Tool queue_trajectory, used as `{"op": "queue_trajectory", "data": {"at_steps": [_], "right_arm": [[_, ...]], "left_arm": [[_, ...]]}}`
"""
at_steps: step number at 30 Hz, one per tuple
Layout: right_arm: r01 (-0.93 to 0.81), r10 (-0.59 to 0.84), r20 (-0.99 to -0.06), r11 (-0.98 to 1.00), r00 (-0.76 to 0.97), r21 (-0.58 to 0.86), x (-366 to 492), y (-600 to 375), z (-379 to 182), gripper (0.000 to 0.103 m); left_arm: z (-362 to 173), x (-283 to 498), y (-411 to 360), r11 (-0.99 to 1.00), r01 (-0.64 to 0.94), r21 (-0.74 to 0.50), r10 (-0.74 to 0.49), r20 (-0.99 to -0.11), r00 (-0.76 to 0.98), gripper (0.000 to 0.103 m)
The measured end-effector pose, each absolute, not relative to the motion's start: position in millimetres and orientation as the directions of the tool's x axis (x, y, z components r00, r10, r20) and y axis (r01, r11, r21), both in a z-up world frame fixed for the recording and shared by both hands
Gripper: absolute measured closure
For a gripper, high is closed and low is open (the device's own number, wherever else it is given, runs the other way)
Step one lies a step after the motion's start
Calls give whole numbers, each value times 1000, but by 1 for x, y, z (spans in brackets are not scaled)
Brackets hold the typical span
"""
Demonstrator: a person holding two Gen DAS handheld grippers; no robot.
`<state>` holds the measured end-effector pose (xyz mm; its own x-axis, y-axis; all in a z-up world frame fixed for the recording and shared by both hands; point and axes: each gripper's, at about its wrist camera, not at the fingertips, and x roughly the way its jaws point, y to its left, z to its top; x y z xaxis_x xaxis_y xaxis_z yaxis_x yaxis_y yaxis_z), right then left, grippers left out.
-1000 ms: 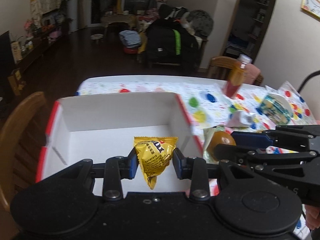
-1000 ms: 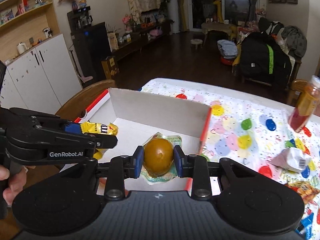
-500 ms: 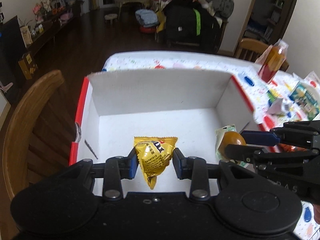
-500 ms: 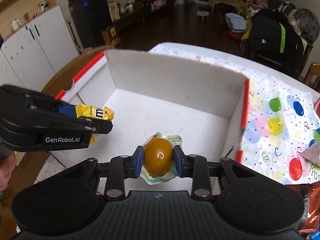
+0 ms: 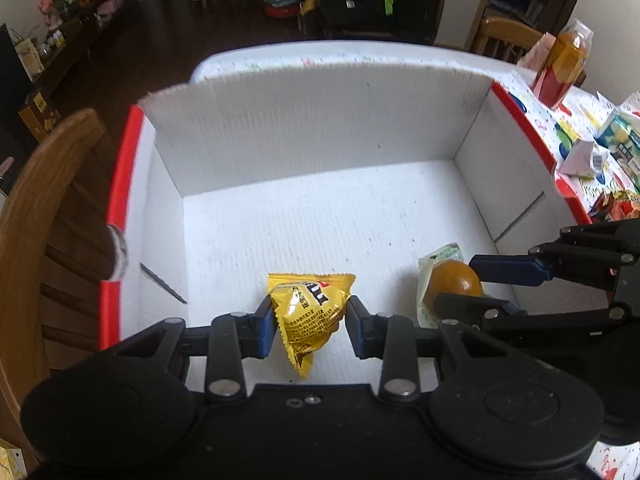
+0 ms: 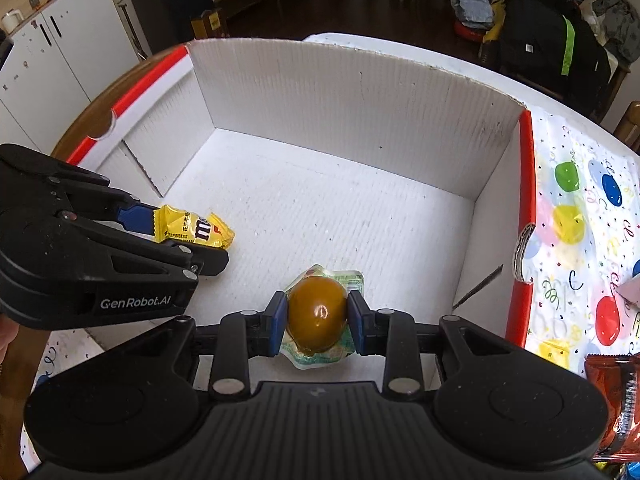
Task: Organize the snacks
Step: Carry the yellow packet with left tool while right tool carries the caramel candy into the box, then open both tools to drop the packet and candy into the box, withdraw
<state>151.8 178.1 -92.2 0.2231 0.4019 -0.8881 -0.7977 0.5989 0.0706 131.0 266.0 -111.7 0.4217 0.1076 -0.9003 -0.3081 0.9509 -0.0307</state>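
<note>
- The left gripper has its jaws closed on a yellow crinkled foil candy packet, pinched across its middle so the loose lower corner hangs below the jaws and the printed face stays up.
- The right gripper has its jaws clamped on a brown, glossy egg-shaped snack sealed in a clear and green plastic wrapper; the pads press the hard rounded sides, likely because the thin wrapper edge alone would slip.
- Both snacks hang over the floor of a white corrugated cardboard box with red-edged rims, near its closer wall, with the whole bare floor stretching ahead of the jaws.
- Seen from the right wrist, the candy packet sits off to the left of the right jaws and a little ahead, well apart from the egg snack, so the two can be set down side by side without colliding.
- Both jaws point steeply down into the box, which suits lowering and letting go; I judge the placing step as nearly ready, release not yet made.
- More packets wait on the balloon-patterned surface to the right of the right jaws, outside the box, so much of the sorting looks left to do.
</note>
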Motion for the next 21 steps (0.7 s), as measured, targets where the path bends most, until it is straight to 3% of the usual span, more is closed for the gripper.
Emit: {"op": "queue_trajectory", "data": {"at_steps": [14, 17, 19, 21], "right_arm": [[-769, 367, -905, 635, 216, 75, 155, 177, -99, 70], [-774, 379, -896, 629, 234, 64, 154, 177, -94, 68], [-773, 387, -889, 631, 244, 63, 153, 174, -89, 65], [-772, 400, -881, 632, 251, 67, 151, 170, -84, 62]], "left_arm": [[-128, 141, 269, 958, -285, -37, 68, -935, 349, 66], [-127, 140, 266, 961, -277, -23, 77, -935, 346, 61], [-126, 140, 266, 960, -281, -16, 86, -934, 348, 48], [-123, 137, 265, 958, -286, 3, 110, -927, 358, 43]]}}
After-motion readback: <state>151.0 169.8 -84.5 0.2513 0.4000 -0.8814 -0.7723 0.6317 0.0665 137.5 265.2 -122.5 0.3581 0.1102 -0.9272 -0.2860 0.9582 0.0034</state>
